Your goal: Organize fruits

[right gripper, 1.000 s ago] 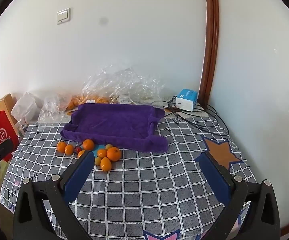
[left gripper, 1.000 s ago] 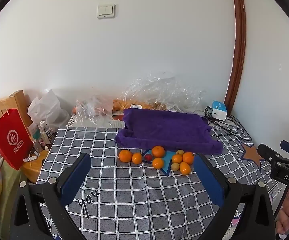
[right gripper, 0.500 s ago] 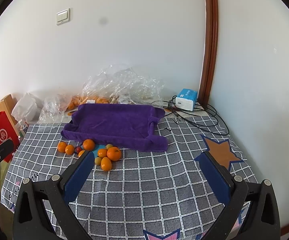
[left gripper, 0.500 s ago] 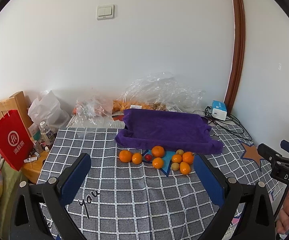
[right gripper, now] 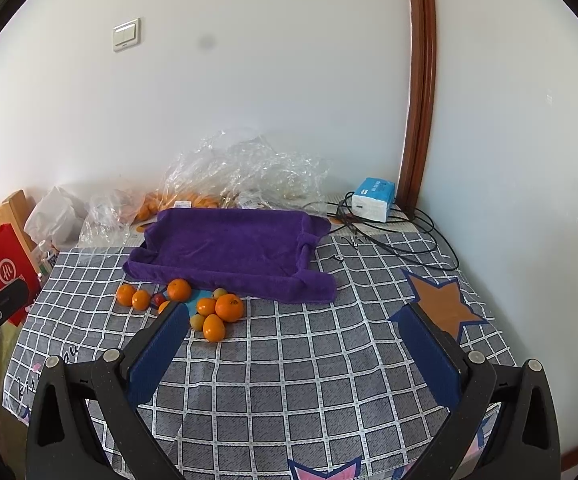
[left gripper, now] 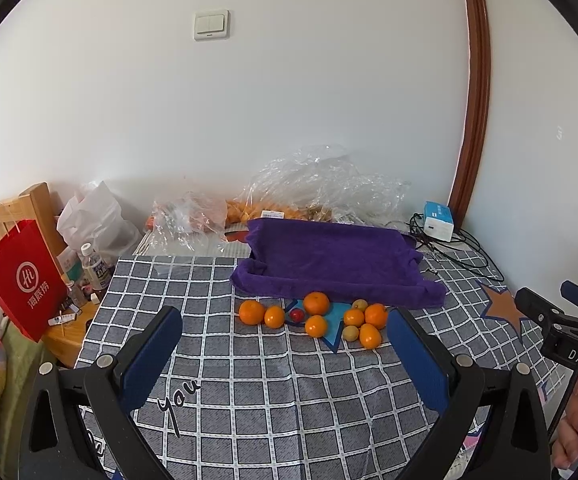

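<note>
Several oranges [left gripper: 316, 303] lie in a loose cluster on the checked tablecloth [left gripper: 273, 392], with a small red fruit [left gripper: 297, 314] and two small yellow-green fruits [left gripper: 350, 333] among them. A purple towel-lined tray [left gripper: 337, 260] sits just behind them. The same cluster [right gripper: 229, 307] and tray [right gripper: 229, 244] show in the right wrist view. My left gripper [left gripper: 285, 332] is open and empty, held above the table in front of the fruit. My right gripper [right gripper: 295, 328] is open and empty, to the right of the fruit.
Crumpled clear plastic bags [left gripper: 325, 188] with more oranges lie behind the tray by the wall. A blue-white box [left gripper: 439, 216] and black cables [right gripper: 401, 240] sit at the back right. A red paper bag [left gripper: 21, 280], bottles and a white bag stand off the table's left edge.
Both views have shifted only slightly; the fruit and tray have not moved and both grippers stay open.
</note>
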Demonstrator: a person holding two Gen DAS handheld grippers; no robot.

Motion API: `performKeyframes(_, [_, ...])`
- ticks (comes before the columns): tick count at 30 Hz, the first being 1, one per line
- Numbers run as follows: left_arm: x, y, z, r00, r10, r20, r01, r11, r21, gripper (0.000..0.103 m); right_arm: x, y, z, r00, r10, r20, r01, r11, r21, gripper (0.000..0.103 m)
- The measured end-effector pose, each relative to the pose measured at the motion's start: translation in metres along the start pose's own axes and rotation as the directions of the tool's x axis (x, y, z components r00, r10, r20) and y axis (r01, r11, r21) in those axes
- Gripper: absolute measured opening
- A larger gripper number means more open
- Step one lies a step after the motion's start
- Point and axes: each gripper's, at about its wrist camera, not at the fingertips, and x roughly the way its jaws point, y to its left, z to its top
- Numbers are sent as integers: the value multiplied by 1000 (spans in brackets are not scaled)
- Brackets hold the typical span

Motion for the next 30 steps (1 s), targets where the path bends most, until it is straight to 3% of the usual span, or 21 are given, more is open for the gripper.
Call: performKeyframes(30, [-1, 0, 0, 1000, -1, 3, 1, 1000, -1, 103, -3, 1, 1, 1000, -1, 9, 1, 1000, -3, 103])
